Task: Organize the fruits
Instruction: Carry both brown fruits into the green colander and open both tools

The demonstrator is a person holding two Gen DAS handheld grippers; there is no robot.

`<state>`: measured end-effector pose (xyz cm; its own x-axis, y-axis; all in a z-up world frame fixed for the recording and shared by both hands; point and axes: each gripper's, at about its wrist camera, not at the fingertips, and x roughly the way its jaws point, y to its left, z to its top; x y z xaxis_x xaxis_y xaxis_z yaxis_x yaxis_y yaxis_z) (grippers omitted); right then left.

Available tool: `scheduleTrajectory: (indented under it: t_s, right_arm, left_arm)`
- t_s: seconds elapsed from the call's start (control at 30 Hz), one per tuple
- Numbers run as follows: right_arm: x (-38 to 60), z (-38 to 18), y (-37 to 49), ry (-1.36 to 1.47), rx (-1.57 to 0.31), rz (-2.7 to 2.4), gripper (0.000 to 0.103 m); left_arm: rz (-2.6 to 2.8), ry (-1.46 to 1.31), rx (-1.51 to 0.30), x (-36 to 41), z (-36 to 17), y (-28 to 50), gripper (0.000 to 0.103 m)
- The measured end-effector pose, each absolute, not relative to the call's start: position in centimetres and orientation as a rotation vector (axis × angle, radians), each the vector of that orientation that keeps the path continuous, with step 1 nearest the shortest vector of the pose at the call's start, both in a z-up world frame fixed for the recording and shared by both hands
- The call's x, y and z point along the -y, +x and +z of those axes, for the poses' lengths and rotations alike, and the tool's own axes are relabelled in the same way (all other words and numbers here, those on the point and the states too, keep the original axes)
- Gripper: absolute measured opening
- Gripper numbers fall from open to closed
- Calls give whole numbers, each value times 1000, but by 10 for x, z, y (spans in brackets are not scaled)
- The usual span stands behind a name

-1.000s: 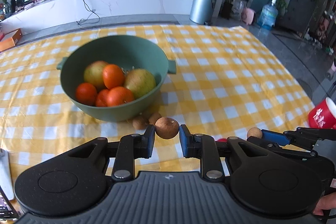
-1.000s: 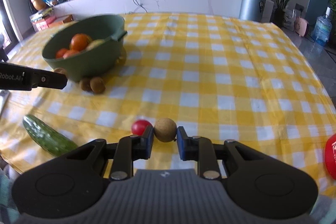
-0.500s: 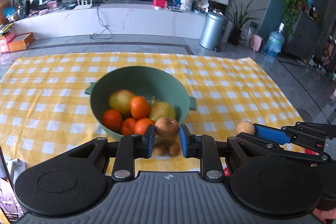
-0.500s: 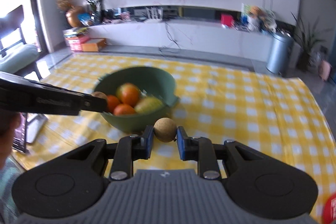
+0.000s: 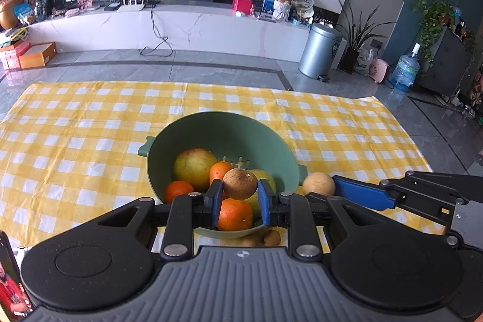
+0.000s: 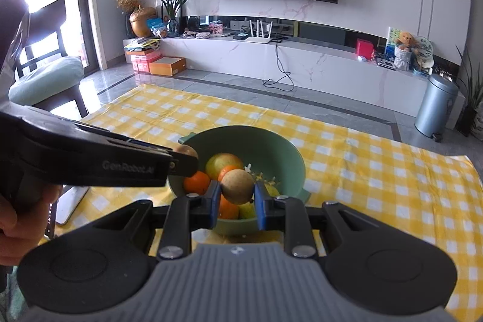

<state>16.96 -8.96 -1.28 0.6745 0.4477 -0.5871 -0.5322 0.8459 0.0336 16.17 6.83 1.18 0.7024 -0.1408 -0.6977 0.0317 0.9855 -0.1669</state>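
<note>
Left claw: the left gripper (image 5: 240, 199) is pinching a small brown round fruit (image 5: 240, 183) between its blue pads, jaws nearly together, and is holding it over the near rim of the green bowl (image 5: 193, 132).
Right claw: the right gripper (image 6: 237, 201) is clamping a paler tan round fruit (image 6: 237, 186) the same way, jaws drawn in tight on it, also hovering at the bowl's near side.
Where the fruit is sitting: the bowl is resting on the yellow checked tablecloth (image 5: 75, 122) and is already holding oranges (image 5: 235, 215) and a large yellow-green fruit (image 5: 194, 169); a couple more small brown fruits (image 5: 271, 237) are lying on the cloth just beside the bowl's foot.
Handling, as I am judging it: both held fruits are looking light, with a thin dry shell that is likely cracking under a hard squeeze; being round, they are apt to be rolling out of flat pads.
Where to hold: across the widest middle, as both claws are doing now, with a gentle grip.
Writing: the side of the left gripper is showing "GenRobot.AI" (image 6: 128, 166) in the right-hand view; nothing is readable on the fruit or the bowl.
</note>
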Motion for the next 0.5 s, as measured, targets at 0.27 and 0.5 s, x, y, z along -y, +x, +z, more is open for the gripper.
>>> scheduleTrajectory:
  t_s: [0.27,0.5]
  right_arm:
    - [72,-30,202,-220,-656,551,20]
    - [64,-46,230,-263,-693,553,20]
  left_arm:
    - [-94,-218,-861,-81,-13,188,27]
    - [-82,-238,-896,-86,-29,206,27]
